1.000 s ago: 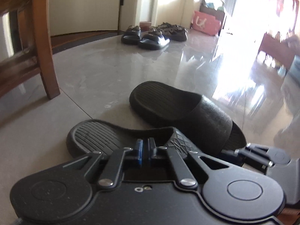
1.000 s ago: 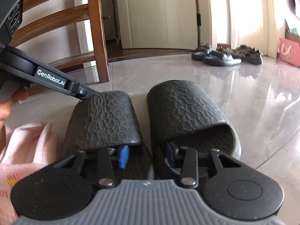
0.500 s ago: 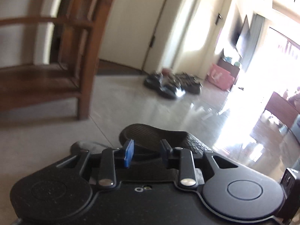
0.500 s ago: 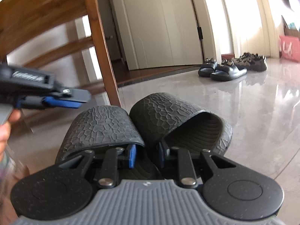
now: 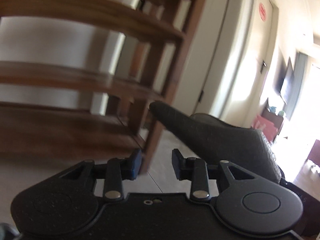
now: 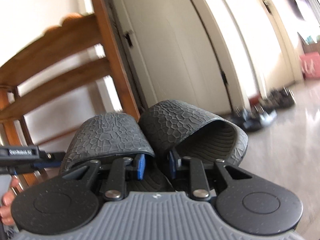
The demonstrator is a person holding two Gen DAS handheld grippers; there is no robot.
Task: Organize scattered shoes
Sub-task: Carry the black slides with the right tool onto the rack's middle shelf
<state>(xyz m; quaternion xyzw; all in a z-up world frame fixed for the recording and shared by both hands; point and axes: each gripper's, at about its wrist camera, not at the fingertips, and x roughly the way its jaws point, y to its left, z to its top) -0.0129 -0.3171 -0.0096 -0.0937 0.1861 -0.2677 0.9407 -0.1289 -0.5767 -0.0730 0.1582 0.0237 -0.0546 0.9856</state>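
The right gripper [image 6: 155, 165] pinches the inner edges of two black rubber slide sandals [image 6: 192, 128], lifted off the floor. The left gripper [image 5: 156, 163] is spread, empty. A brown wooden chair [image 5: 160, 80] stands close ahead; blurred shoes [image 6: 266, 110] line the cream door.

Left wrist view: mounted behind the left tongs [image 5: 155, 165], low above the floor, tilted, facing a wooden chair [image 5: 156, 92] at close range. Right wrist view: behind the right tongs [image 6: 156, 166], facing a pale door [image 6: 180, 46]. Shared between views: the chair, a pair of black slippers [image 6: 156, 132], and each other's side of the room.
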